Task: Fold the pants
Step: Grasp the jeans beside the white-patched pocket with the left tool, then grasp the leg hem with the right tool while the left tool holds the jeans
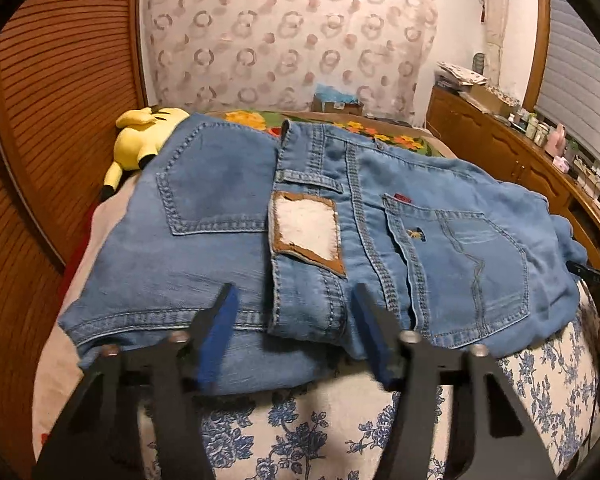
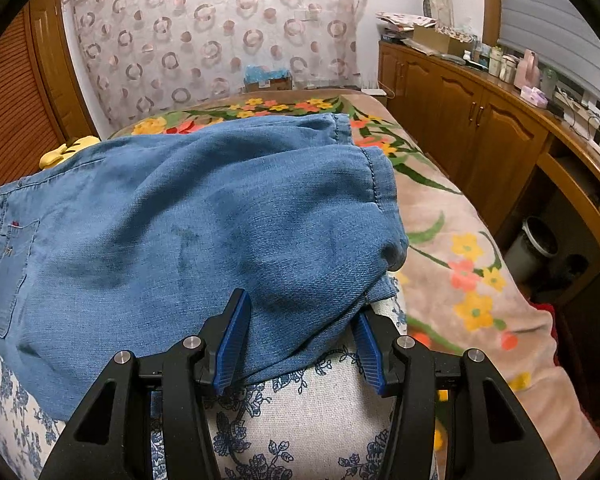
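two claws sit over one pair of jeans [image 1: 300, 216] on the bed [image 1: 540, 376]. the jeans lie flat across the blue flower sheet [image 2: 300, 420], waist end at 9 o'clock and leg ends at 3 o'clock. the left claw [image 1: 296, 312] is at 6 o'clock in its view, its blue pads [image 1: 220, 332] wide apart on each side of the folded waist edge, not pinching it. the right claw [image 2: 300, 328] is also loose, with a bit of leg cloth between its pads [image 2: 236, 336] but not squeezed. a box [image 2: 268, 80] with something blue in it stands at 12 o'clock by the curtain [image 2: 220, 32]. a yellow plush toy [image 1: 140, 140] lies at 10 o'clock, just beside the jeans. a bin [image 2: 536, 244] sits under the cabinet [image 2: 480, 136] at 3 o'clock. the near edge of the jeans hangs close to the bed edge. the flower blanket [image 2: 460, 248] at 3 o'clock is bare.
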